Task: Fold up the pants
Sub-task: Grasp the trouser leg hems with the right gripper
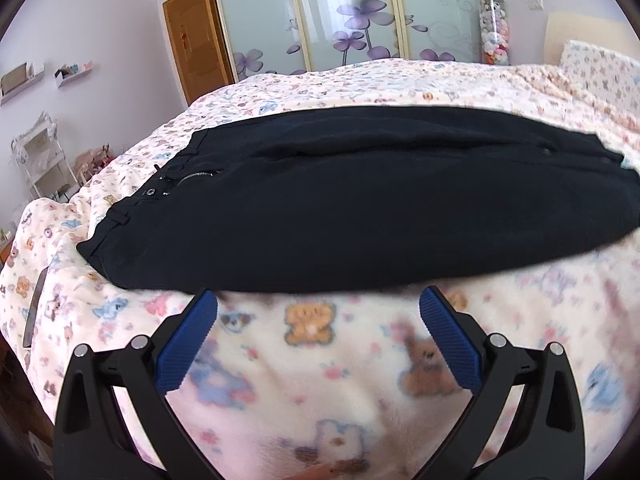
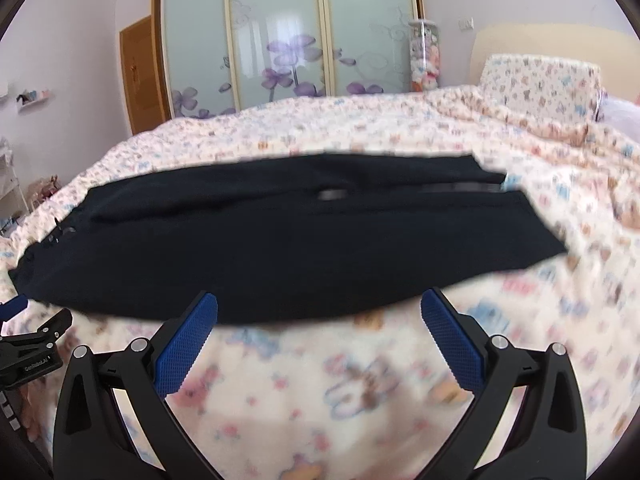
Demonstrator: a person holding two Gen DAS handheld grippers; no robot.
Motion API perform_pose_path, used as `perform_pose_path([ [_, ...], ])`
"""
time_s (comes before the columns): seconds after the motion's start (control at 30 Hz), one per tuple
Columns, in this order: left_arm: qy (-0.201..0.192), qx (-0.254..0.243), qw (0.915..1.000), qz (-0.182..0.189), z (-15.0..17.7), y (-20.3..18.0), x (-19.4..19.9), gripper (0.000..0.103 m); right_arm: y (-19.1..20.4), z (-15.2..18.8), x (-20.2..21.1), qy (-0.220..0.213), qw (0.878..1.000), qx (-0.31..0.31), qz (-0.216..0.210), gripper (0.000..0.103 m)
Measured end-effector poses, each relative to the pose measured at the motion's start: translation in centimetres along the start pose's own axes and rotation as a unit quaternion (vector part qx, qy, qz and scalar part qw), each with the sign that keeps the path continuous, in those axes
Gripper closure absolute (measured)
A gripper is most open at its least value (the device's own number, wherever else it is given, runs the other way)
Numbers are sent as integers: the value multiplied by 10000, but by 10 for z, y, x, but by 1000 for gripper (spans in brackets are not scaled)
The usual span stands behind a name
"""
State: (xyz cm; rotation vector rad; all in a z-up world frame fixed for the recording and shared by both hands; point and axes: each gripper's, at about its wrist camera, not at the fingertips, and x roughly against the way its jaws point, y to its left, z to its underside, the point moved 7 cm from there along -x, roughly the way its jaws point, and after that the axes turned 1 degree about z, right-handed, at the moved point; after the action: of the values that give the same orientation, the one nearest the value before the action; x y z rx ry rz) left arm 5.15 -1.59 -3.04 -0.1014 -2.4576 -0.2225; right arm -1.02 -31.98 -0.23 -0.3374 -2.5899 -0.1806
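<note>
Flat on the teddy-print bedspread (image 1: 312, 360) lie black pants (image 1: 360, 208), both jaws agape.

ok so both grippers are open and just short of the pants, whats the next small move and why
Probably ease both grippers forward to the near edge of the black pants and close on it. The left gripper and right gripper are both open, holding nothing, with the near edge just past their tips. The pants lie flat, lengthwise across the bedspread, waistband to the left, so lifting that edge starts a fold.
</note>
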Motion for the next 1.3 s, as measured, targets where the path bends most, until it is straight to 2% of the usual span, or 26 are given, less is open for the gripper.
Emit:
perform_pose_path([
  [0.1,-189,230,9995,-70,-19,10,8,2,-26,-37,8,-230,9996,-91,148,1],
  [0.17,-274,384,9989,-51,-33,15,9,2,-50,-64,4,-191,9992,-331,129,1],
  [0.27,-213,666,9974,167,-48,22,1,2,-101,-101,-19,144,9935,-1114,-170,1],
  [0.33,-207,792,9964,210,-55,26,-6,2,-136,-121,-44,446,9845,-1666,-318,1],
  [0.37,-235,818,9962,164,-55,27,-10,2,-148,-127,-53,522,9810,-1839,-343,1],
  [0.5,-445,772,9950,-443,-49,33,-22,2,-200,-146,-109,748,9592,-2691,-444,1],
  [0.63,-654,756,9932,-592,-48,38,-25,2,-225,-160,-160,837,9519,-2926,-342,1],
  [0.7,-676,772,9941,-343,-45,37,-30,2,-231,-168,-186,874,9500,-2970,-398,5],
  [0.77,-584,848,9945,207,-41,35,-37,2,-234,-173,-213,1012,9524,-2858,-300,13],
  [0.83,-451,944,9933,486,-38,36,-43,2,-240,-175,-232,1095,9545,-2766,-182,19],
  [1.0,-28,937,9921,840,-29,31,-61,2,-269,-172,-270,1104,9585,-2601,373,25],
  [1.2,-136,614,9901,1259,-29,8,-58,2,-282,-155,-304,1333,9558,-2571,500,33],
  [1.3,-107,649,9887,1350,-29,6,-60,2,-282,-147,-315,1337,9578,-2485,555,48],
])
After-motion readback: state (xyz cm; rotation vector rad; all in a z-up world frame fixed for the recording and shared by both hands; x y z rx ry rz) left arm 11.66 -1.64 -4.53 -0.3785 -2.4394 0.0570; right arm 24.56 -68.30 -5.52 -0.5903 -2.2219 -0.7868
